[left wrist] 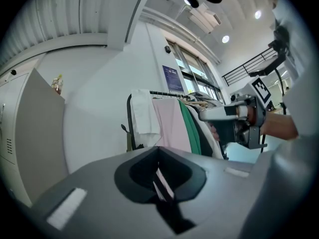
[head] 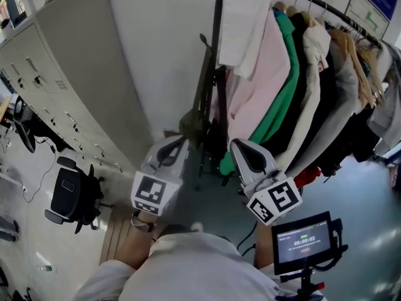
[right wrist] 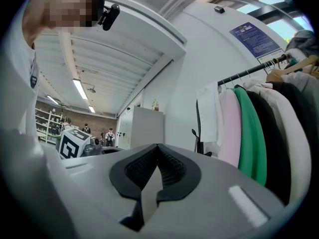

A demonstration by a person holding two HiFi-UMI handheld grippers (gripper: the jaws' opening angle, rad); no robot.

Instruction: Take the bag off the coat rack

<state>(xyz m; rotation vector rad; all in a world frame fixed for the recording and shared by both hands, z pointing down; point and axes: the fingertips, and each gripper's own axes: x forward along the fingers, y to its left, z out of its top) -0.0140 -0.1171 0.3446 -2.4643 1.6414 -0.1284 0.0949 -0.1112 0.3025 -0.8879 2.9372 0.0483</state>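
Hanging from the end post of the coat rack (head: 218, 36), the olive bag (head: 192, 125) was seen ahead of the left gripper (head: 180, 144) and the right gripper (head: 238, 148), untouched; both pairs of jaws were pressed together on nothing.

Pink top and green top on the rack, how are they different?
The pink top is pale, the green top bright. The pink top shows a wide side, the green top only a narrow strip. Both hang side by side on the coat rack.
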